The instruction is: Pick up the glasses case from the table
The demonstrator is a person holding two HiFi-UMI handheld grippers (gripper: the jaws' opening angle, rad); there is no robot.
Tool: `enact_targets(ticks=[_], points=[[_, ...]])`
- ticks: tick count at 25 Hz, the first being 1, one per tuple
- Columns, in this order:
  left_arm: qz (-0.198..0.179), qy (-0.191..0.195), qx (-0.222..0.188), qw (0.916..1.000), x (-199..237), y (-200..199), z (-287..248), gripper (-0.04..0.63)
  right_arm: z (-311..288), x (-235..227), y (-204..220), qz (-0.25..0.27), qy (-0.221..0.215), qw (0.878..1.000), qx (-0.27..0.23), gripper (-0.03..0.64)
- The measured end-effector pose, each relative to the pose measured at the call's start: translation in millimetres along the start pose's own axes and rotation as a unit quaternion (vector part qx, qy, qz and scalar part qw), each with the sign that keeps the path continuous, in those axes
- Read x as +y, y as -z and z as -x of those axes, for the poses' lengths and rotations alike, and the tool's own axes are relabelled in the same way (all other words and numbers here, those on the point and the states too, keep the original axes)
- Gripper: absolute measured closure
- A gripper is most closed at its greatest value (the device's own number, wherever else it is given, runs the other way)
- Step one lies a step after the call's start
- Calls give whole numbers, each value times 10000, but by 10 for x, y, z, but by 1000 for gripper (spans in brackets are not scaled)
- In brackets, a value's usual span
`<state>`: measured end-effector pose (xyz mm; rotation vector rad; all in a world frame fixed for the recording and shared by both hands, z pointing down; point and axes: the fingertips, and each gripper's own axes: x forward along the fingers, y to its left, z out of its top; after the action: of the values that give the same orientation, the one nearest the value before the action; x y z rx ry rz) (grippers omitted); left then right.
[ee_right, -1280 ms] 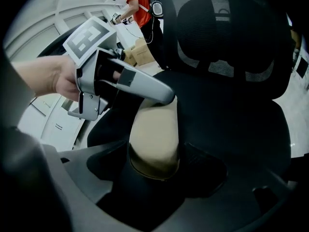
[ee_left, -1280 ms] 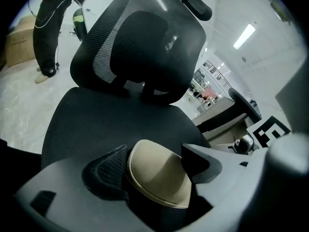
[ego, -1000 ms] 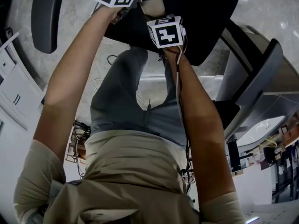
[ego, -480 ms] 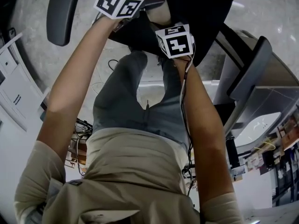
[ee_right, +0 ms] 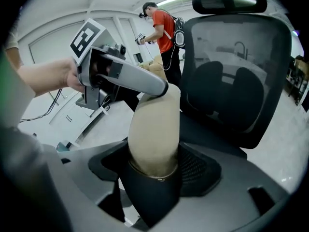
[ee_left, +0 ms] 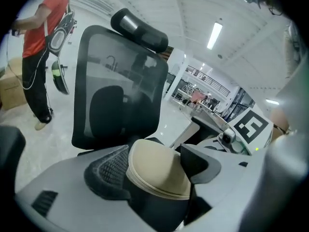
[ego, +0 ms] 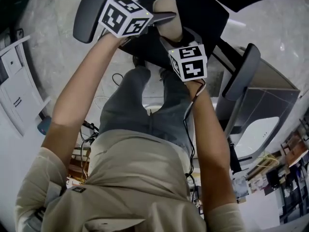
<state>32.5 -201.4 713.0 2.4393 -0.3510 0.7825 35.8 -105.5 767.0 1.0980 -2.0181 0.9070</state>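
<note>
Left gripper [ee_left: 155, 177]: squeezing one end of the tan glasses case [ego: 167, 13].
Right gripper [ee_right: 154, 175]: squeezing the other end.
Behind: black office chair [ee_left: 116, 91].

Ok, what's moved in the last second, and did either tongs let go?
In the head view the left tongs and right tongs have come down-frame toward the person's torso, carrying the beige glasses case between them. Nothing was released: each is still shut on one end of the case.

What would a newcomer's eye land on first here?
The beige case, held up with one end in the left hand-held gripper and the other in the right hand-held gripper. Right behind it stands a black mesh chair, and a person in red stands farther back.
</note>
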Motion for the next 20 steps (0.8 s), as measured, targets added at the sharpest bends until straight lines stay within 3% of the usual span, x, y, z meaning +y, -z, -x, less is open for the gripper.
enact_targets(ticks=[12,20], points=[[-631,-6,-541,9965,-778,-1109,848,250,1263,226,-799,370,174,9966,-717,278],[-1050,-119,-1115,9881,-1238,-1807,1436,250,2038,379,-1346,832,322,9881,-1250,278]])
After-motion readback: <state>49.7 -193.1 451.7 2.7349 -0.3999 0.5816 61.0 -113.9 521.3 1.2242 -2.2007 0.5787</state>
